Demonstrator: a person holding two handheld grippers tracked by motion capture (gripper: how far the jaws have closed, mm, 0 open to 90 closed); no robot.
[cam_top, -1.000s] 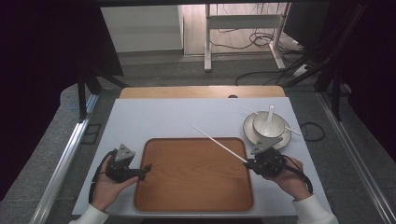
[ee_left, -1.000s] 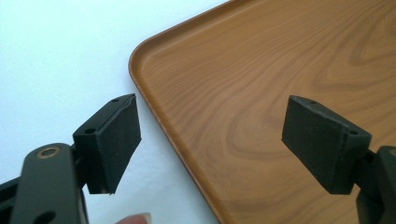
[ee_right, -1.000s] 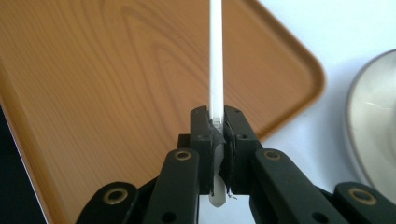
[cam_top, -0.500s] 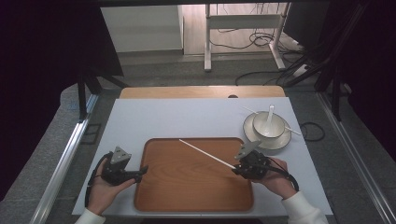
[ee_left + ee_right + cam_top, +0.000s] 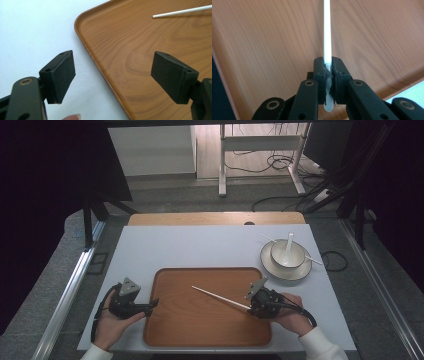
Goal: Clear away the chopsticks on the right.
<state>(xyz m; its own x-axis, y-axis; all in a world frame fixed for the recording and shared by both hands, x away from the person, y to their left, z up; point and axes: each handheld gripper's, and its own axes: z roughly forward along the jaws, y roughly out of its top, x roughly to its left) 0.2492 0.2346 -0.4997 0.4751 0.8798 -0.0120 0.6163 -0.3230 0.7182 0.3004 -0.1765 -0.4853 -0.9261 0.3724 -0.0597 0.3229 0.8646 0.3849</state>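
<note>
A white chopstick (image 5: 220, 297) (image 5: 327, 30) lies slanted low over the wooden tray (image 5: 175, 330), its free end toward the tray's middle. My right gripper (image 5: 252, 306) (image 5: 327, 65) is shut on the chopstick's near end, over the tray's right part. At the tray's left rim (image 5: 82, 47) my left gripper (image 5: 150, 306) (image 5: 125, 75) stands open, one pad over the white table, the other over the tray, nothing between them. The chopstick's tip (image 5: 180, 11) shows at the top right of the left gripper view.
A white bowl (image 5: 287, 254) with a white spoon (image 5: 289, 246) stands on a saucer (image 5: 270, 265) at the back right, and a second chopstick (image 5: 314, 260) lies across it. The white mat (image 5: 200, 247) covers the table; its edges lie close to both hands.
My right gripper has carried the chopstick from near the bowl leftward and down over the tray, toward the person. The left gripper has stayed by the tray's left rim.
</note>
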